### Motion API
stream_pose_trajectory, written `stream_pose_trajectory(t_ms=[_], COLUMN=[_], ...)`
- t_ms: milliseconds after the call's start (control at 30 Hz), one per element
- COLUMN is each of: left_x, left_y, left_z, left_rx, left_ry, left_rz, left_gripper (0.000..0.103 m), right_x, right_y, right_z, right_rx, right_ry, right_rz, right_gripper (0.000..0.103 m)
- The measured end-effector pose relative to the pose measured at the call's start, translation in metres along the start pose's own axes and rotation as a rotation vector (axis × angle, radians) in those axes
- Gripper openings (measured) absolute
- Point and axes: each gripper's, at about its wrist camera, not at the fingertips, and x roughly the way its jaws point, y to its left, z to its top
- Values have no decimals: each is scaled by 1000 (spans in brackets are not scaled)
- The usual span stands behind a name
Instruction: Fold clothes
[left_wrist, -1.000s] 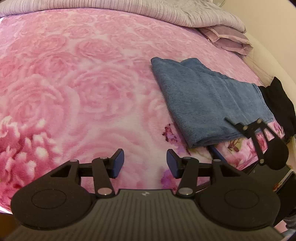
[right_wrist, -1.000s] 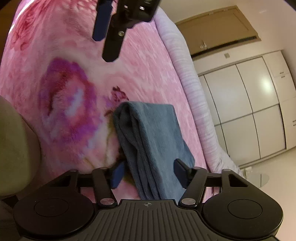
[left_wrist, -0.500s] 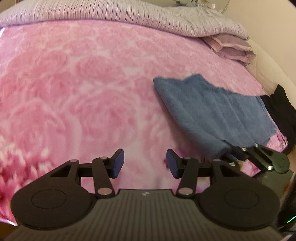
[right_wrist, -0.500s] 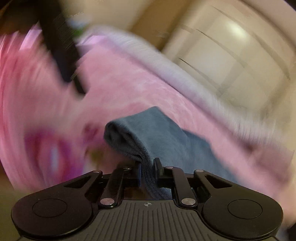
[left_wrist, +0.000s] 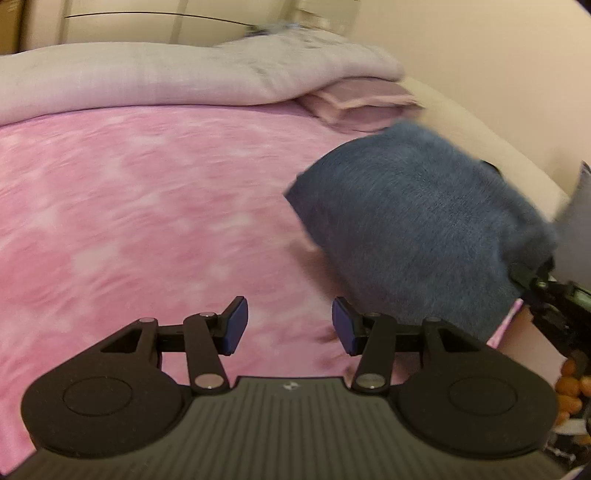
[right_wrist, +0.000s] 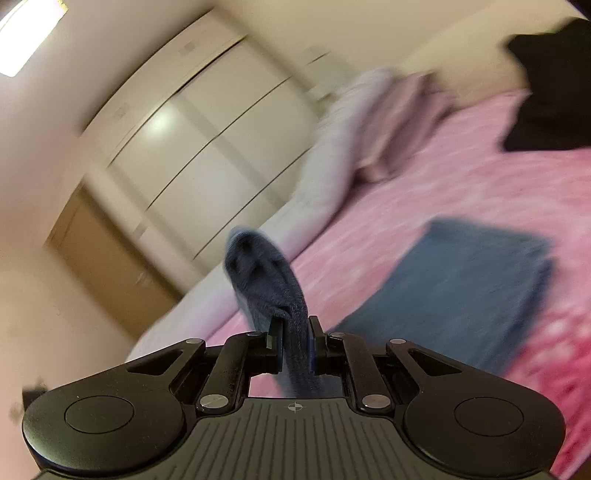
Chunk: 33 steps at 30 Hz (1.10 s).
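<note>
Right gripper (right_wrist: 293, 338) has clamped blue towel (right_wrist: 461, 291) edge, lifted it off bed (right_wrist: 424, 184) (fold under way). Left gripper (left_wrist: 290, 325) wide open, empty, over blanket.

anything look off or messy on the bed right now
Nothing damaged or spilled. The blue towel is half lifted: the right claw pinches one edge, so it hangs unevenly over the pink blanket. The left claw is open, holding nothing.
</note>
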Motion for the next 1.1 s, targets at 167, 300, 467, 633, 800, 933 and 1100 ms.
stream_pose_trajectory(t_ms=[167,300,467,633,800,933,1100], left_x=[46,67,76,80,107,130,163], left_y=[-35,-47,-44,-39,-31,-11,-1], left_z=[3,-3,0,8,17,25,31], left_rx=[39,46,22,-1,-69,-244,-377], left_ry=[69,118,126,124,177,192,190], left_rz=[-79,-109,-114,-140,-188,-262,-289], left_gripper=[46,46,46,46,46,47,50], right_x=[-5,-9,-17,-29,-30,-41,-20], right_y=[-86,-105,-93,-89,-119,-116,-126], right_z=[25,27,26,27,7,-10,-21], right_rx=[220,303,201,154,351,466,567], right_ry=[1,-22,-47,-22,19,-6,6], right_rz=[-261,-171,-181,-239,-312,-233,-238], right_gripper=[18,31,12,11,53,66,68])
